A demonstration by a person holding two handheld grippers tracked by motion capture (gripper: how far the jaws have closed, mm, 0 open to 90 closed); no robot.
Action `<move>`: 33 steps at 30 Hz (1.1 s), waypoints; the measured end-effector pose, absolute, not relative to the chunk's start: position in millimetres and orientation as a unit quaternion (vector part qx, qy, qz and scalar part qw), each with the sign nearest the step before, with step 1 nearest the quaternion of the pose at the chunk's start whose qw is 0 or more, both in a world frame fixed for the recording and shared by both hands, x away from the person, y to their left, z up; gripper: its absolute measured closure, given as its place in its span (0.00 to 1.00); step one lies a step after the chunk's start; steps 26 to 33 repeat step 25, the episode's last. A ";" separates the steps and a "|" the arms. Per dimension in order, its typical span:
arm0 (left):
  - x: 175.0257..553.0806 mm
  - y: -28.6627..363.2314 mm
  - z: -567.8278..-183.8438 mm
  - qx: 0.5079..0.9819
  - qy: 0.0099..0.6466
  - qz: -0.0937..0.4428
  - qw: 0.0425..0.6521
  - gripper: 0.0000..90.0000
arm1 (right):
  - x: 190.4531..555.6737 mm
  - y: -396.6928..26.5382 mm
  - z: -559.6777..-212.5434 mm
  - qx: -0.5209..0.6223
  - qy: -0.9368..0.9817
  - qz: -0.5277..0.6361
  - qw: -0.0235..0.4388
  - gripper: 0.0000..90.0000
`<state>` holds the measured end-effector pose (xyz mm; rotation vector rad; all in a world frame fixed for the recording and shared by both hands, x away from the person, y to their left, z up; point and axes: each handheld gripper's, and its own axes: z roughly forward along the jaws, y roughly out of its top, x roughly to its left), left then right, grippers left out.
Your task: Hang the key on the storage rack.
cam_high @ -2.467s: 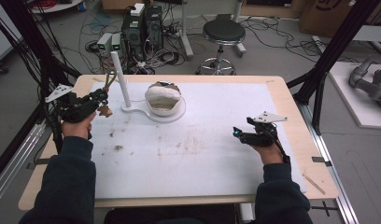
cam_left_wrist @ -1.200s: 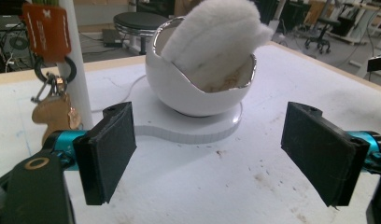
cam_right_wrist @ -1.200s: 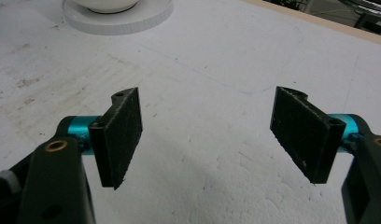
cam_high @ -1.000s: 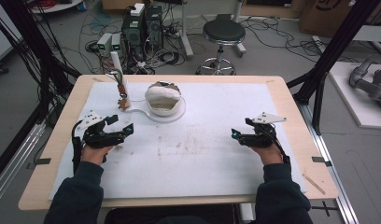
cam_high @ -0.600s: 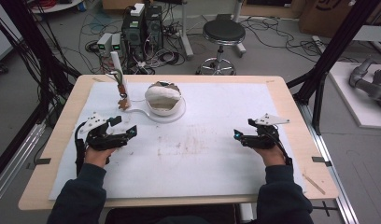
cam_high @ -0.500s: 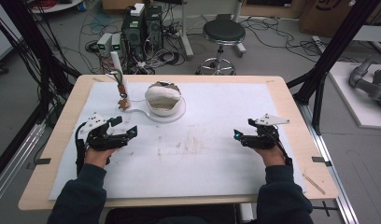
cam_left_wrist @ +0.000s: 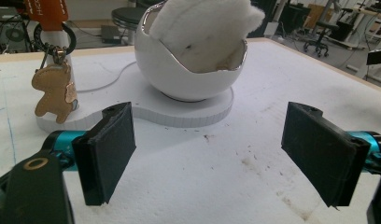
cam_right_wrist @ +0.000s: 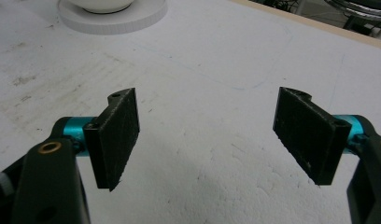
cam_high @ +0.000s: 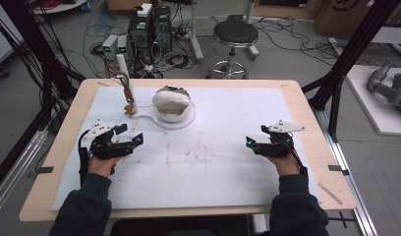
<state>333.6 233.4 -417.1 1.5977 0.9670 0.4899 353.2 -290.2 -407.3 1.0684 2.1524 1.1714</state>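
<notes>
A white egg-shaped bowl (cam_high: 173,103) (cam_left_wrist: 188,70) with white fluffy stuffing (cam_left_wrist: 202,23) stands on a white foam base (cam_high: 161,120) (cam_left_wrist: 146,112) at the table's far middle. A white post (cam_high: 124,69) rises from the base's left end. From it hangs a brown leather animal charm (cam_high: 130,109) (cam_left_wrist: 53,91) on a ring. My left gripper (cam_high: 132,133) (cam_left_wrist: 212,154) sits open and empty on the mat, front left of the base, pointing at the bowl. My right gripper (cam_high: 255,136) (cam_right_wrist: 212,140) rests open and empty at the right, over bare mat.
A stained white foam mat (cam_high: 213,157) covers most of the wooden table (cam_high: 306,113). Behind the table stand a stool (cam_high: 235,34), computer boxes (cam_high: 149,24) and loose cables. Black frame posts (cam_high: 346,59) rise at both sides.
My left gripper has drawn back from the post at the far left to the front left of the mat, leaving the charm hanging there. The right gripper has barely shifted.
</notes>
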 end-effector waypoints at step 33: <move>334.2 234.0 -417.7 0.680 0.415 0.209 0.567 0.20 | 354.6 -290.9 -408.1 0.389 0.782 0.429 0.230 0.26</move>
